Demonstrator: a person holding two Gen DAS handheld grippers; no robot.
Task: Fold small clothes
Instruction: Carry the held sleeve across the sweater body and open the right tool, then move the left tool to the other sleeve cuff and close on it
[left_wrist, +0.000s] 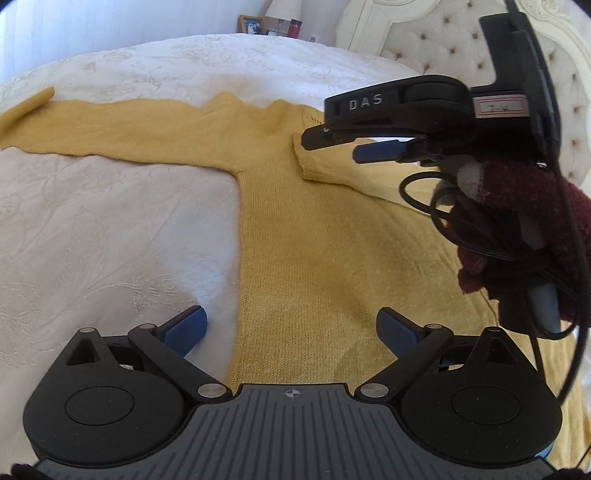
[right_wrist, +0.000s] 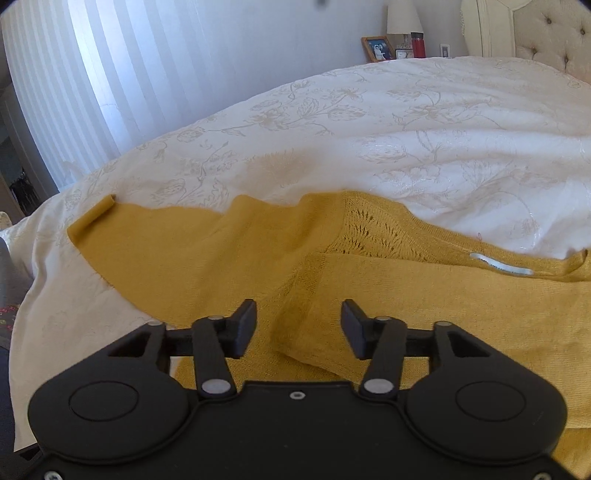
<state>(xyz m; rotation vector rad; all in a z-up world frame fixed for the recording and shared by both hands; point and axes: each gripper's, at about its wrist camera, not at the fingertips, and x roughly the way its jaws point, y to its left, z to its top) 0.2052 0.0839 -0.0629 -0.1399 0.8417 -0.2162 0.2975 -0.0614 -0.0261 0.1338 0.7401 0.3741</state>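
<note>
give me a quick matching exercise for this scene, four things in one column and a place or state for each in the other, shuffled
Things:
1. folded sleeve
2. outstretched sleeve
3. red bottle
4. right gripper

Places or states:
A. on the nightstand beside a picture frame
B. open, nothing between its fingers
C. laid across the yellow sweater
D. stretched flat on the white bedspread

Pairs: 1-C, 2-D, 3-A, 4-B

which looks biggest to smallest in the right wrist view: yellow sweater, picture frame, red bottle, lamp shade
1. yellow sweater
2. lamp shade, cut off by the frame's top edge
3. picture frame and red bottle look about alike; unranked.
</note>
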